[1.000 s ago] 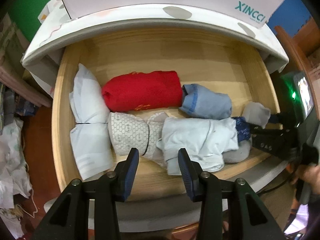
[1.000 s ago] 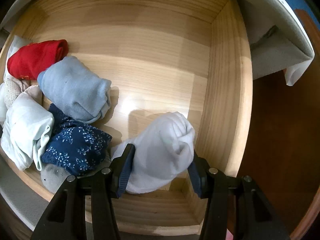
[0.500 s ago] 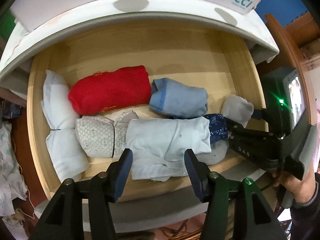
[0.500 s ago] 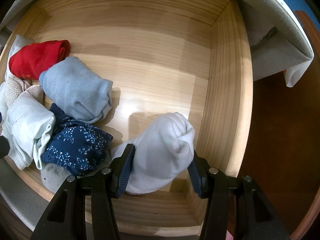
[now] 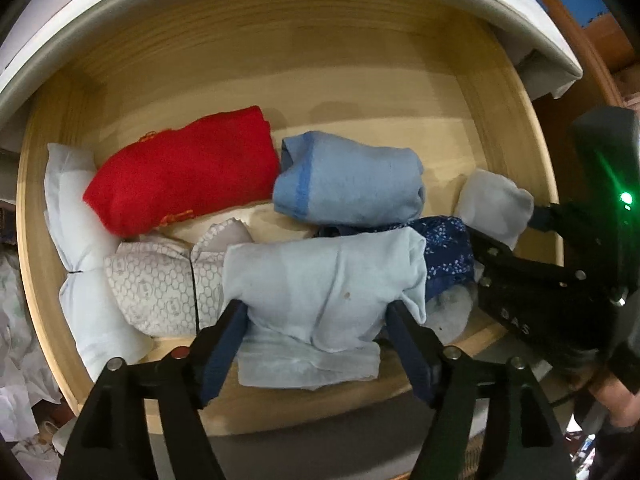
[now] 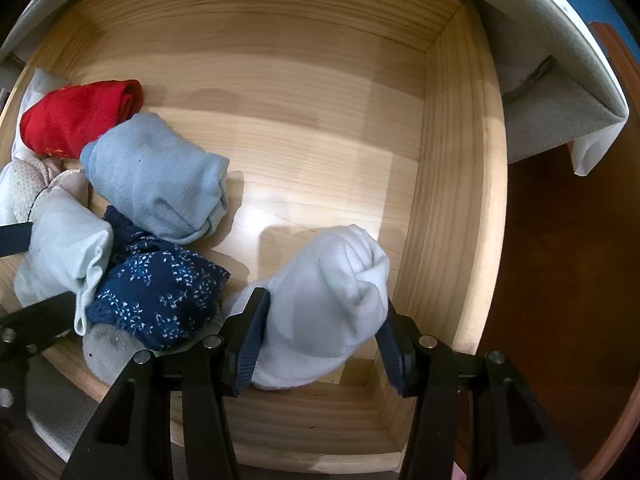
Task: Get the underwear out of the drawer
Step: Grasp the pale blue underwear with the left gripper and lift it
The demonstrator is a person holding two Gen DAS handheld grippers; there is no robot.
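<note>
Wooden drawer [image 5: 360, 76] pulled open, bare floor across the back and right, clothes bunched along front-left.

Biggest item: white roll [image 5: 76, 264] against the left wall, running front to back. Next, red roll [image 5: 184, 172] lying crosswise behind the others, touching the white roll. Pale blue fold [image 5: 324, 280] at the front edge, w/ left tool [image 5: 316, 340] fingers on either side of it, pads touching the cloth on both flanks; looks clamped on it. Blue roll [image 5: 348, 180] behind that, just beside the red one. Patterned white piece [image 5: 160, 280] sits btwn the white roll and the pale blue fold.

Navy print piece [image 6: 156, 288] wedged right of the pale blue fold, on top of a grey bundle [image 6: 108, 352] at the front edge.

White bundle [image 6: 328, 304] near the front-right corner, apart from the right wall; right tool [image 6: 320, 340] clamped on it, pads pressing both sides. In left wrist view the same bundle pokes out past the black tool body.

Can't tell which pieces are underwear vs socks.
</note>
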